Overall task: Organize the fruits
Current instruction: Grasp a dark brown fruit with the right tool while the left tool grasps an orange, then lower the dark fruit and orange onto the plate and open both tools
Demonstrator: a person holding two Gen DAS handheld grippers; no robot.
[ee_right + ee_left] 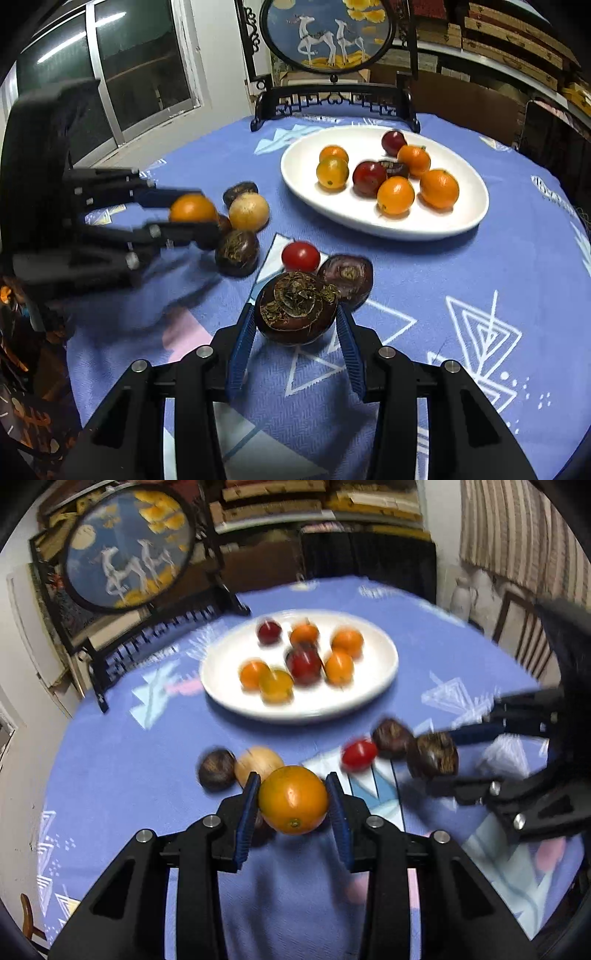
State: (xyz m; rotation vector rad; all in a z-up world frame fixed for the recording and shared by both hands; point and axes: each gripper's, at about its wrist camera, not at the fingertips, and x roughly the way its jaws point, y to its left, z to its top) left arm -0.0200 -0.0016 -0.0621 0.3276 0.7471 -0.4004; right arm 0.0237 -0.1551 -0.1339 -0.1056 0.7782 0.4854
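Pinched between the blue pads of the left gripper (293, 801) is an orange (293, 799), held clear above the blue cloth (147, 775); the right gripper (295, 317) is likewise closed on a dark brown fruit (295, 308) with a rough dried cap turned upward. The white plate (221, 679), already loaded with oranges and dark red fruits, lies straight ahead of the left gripper and well apart from it. Seen from the right wrist, the plate (476, 210) is set ahead and to the right, with a small red fruit (301, 256) and another dark fruit (347, 277) lying between. A pale round fruit (258, 762) and a dark one (217, 770) are left on the cloth just beyond the left gripper. Neither gripper is judged clearly nearer; a forward carry is called for from both.
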